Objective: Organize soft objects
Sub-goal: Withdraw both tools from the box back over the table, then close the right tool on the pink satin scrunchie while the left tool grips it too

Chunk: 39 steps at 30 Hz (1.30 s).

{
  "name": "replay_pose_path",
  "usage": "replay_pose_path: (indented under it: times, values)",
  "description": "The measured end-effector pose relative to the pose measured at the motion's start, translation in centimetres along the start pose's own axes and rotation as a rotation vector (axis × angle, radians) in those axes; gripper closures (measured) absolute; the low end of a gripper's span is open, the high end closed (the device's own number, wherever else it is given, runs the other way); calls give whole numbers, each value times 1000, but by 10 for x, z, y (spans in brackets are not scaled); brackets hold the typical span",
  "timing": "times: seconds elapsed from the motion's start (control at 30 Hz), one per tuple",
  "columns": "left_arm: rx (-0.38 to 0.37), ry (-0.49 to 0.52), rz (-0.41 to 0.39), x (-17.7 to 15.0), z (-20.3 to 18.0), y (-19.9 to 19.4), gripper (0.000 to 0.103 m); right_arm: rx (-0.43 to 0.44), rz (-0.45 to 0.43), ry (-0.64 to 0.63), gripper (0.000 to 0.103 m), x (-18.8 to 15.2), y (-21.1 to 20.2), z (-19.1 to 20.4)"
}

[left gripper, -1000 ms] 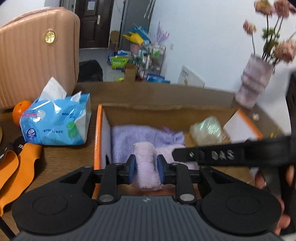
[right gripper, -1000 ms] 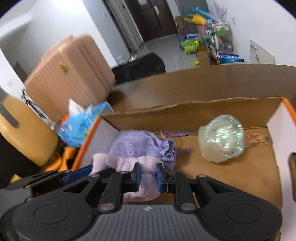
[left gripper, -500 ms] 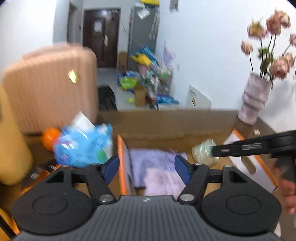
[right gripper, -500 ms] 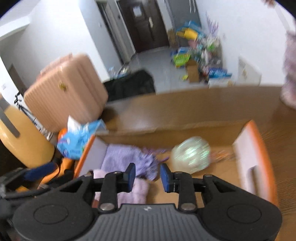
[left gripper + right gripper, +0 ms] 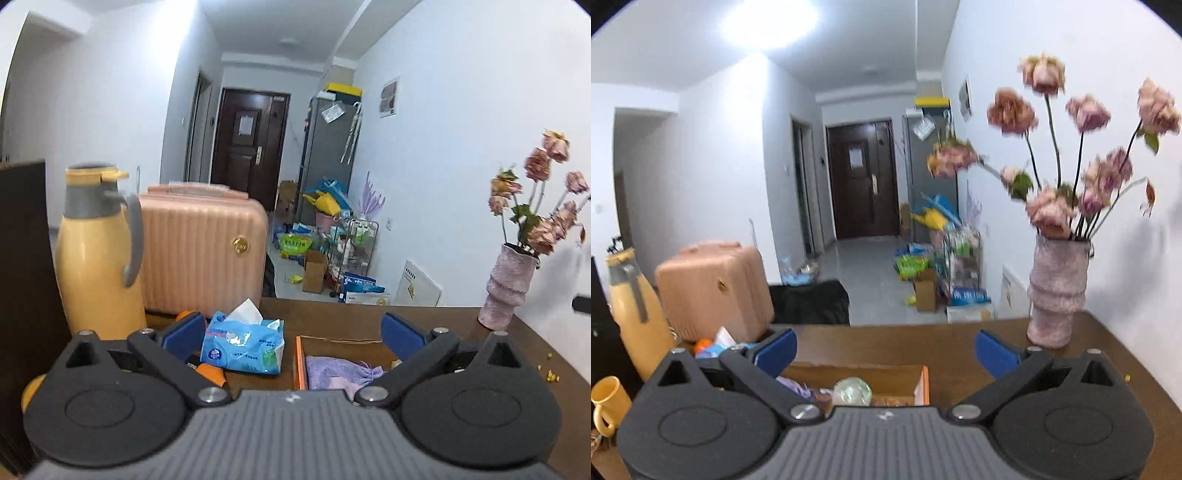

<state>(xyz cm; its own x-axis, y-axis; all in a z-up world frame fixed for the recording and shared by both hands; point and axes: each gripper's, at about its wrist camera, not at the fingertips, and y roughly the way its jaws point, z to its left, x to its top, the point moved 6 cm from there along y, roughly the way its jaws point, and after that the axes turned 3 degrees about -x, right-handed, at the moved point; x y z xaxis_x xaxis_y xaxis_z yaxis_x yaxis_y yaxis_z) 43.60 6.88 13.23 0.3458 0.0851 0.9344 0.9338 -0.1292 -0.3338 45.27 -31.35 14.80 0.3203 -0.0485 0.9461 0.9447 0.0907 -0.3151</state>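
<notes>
An orange-edged cardboard box (image 5: 300,363) sits on the brown table. Inside lie a purple drawstring pouch (image 5: 334,371) and a pale pink plush cloth (image 5: 343,386), partly hidden by my left gripper body. In the right wrist view the box (image 5: 921,382) also holds a translucent shiny ball (image 5: 851,390) beside the purple pouch (image 5: 798,386). My left gripper (image 5: 293,332) is wide open and empty, raised back above the box. My right gripper (image 5: 885,349) is wide open and empty, also raised above the box.
A blue tissue pack (image 5: 243,349) lies left of the box. A yellow thermos (image 5: 98,258) and pink suitcase (image 5: 201,254) stand at left. A vase of dried flowers (image 5: 1056,291) stands at right. A yellow mug (image 5: 607,404) sits at far left.
Both grippers released the pink plush cloth into the box, opened wide, and pulled up and back away from the box.
</notes>
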Motion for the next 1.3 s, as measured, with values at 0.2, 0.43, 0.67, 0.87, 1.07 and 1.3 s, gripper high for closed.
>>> replay_pose_path:
  times: [0.2, 0.43, 0.67, 0.87, 1.07, 1.3]
  values:
    - [-6, -14, -58, -10, -10, -37, 0, -19, -61, -45, 0, -7, -32, 9]
    - [-1, -33, -81, -61, -13, -93, 0, -38, -79, -58, 0, -66, -87, 9]
    - [5, 101, -184, -120, -32, -167, 0, -25, -127, -80, 0, -130, -166, 11]
    - [-14, 119, -206, -177, -32, -233, 0, 6, -128, -125, 0, -189, -239, 24]
    - [-29, 73, -146, -220, -27, -266, 0, 13, -117, -161, 0, -240, -290, 38]
    - [-35, 108, -142, -222, -39, -264, 0, -37, -100, -171, 0, -248, -287, 42]
